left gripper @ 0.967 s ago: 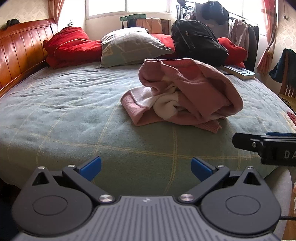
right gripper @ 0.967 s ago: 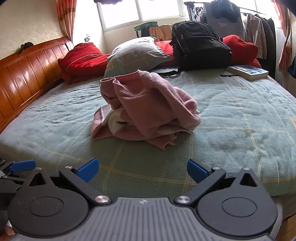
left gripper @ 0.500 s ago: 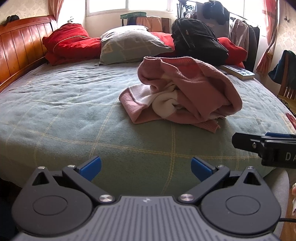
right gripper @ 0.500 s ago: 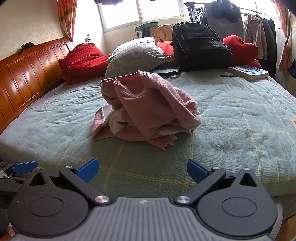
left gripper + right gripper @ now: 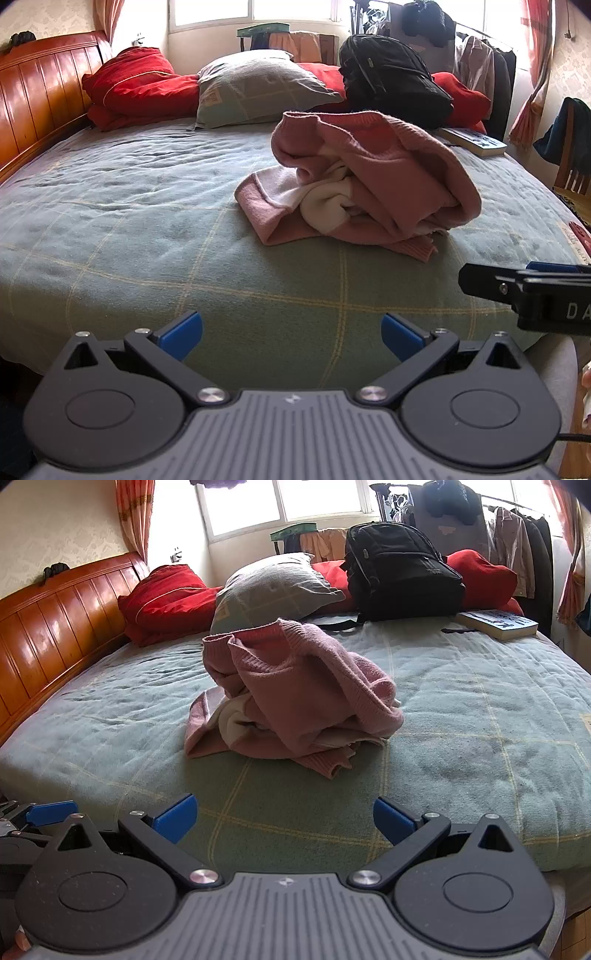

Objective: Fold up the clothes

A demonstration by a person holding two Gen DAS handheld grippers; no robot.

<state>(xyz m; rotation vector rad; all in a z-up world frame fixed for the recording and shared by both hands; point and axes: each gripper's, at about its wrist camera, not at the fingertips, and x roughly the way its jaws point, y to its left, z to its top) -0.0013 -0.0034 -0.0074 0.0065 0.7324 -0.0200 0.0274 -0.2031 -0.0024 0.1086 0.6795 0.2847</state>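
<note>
Crumpled pink knit sweater (image 5: 369,184) mid-frame on green quilted bed (image 5: 129,221); left gripper (image 5: 291,334) and right gripper (image 5: 282,818) spread wide, empty, over the near edge.

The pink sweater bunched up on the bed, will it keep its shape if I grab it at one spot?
Probably not: the pink sweater is a soft knit lying in loose folds, so it would likely droop and unfurl. Its fuzzy surface should grip well.

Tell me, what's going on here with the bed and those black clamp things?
A person holds a two-finger gripper in each hand, about to fold clothes. The left gripper and right gripper are both open and empty, hovering over the near edge of the bed. A pink sweater lies crumpled in a heap on the blanket, untouched. No folding has begun.
</note>
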